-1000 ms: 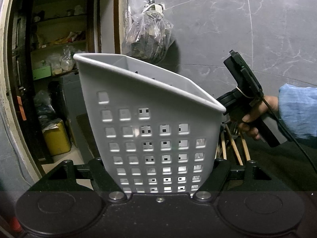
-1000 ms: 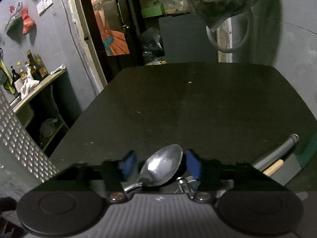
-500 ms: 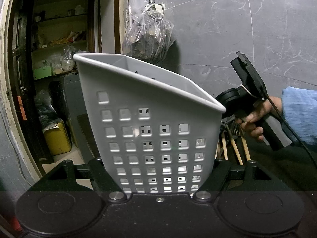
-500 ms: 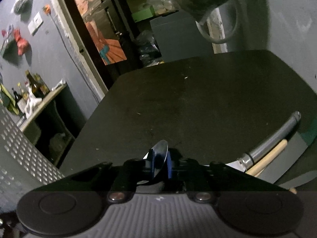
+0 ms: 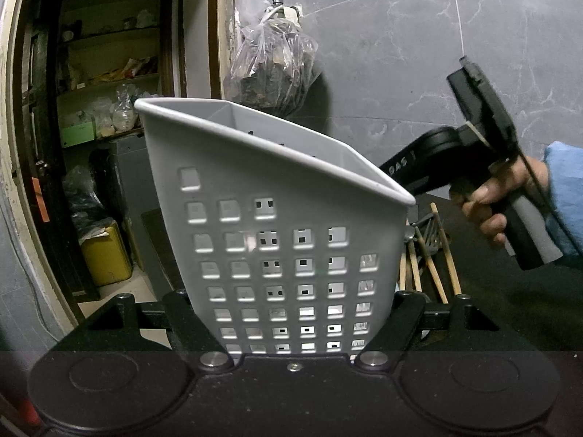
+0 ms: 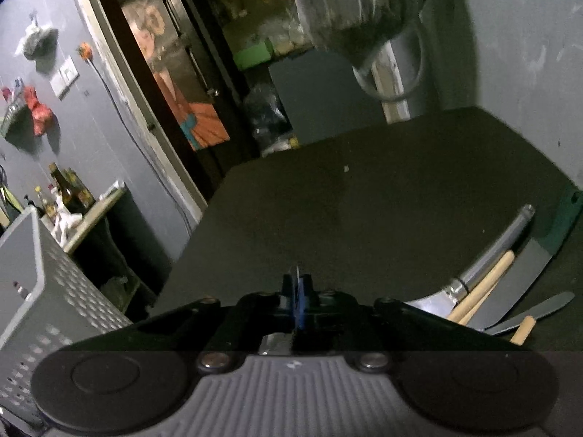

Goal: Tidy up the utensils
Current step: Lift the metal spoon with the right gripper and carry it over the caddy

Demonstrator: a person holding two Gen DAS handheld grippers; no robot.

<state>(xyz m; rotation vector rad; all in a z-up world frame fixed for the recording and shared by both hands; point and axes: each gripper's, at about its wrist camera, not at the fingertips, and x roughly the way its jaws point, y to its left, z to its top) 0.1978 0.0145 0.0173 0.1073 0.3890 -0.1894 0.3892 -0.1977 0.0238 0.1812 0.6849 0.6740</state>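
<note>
Step in hand: pick-up done, transfer pending. Right gripper (image 6: 297, 291) is clamped tight on a thin metal edge, probably the spoon (image 6: 297, 273) seen edge-on, at lower centre of its view. Left gripper (image 5: 295, 322) grips the grey perforated basket (image 5: 277, 225), tilted, mid-frame. Remaining utensils (image 6: 503, 284) lie on the dark table (image 6: 382, 196), lower right. Next: carry the spoon left, over the basket rim, then release.

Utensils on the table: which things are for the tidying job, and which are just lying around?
For the job:
- grey basket, held in the left gripper
- spoon, edge-on in the right gripper
- chopsticks
- metal spatula

Just lying about:
- hanging plastic bag
- bottles
- yellow container
</note>
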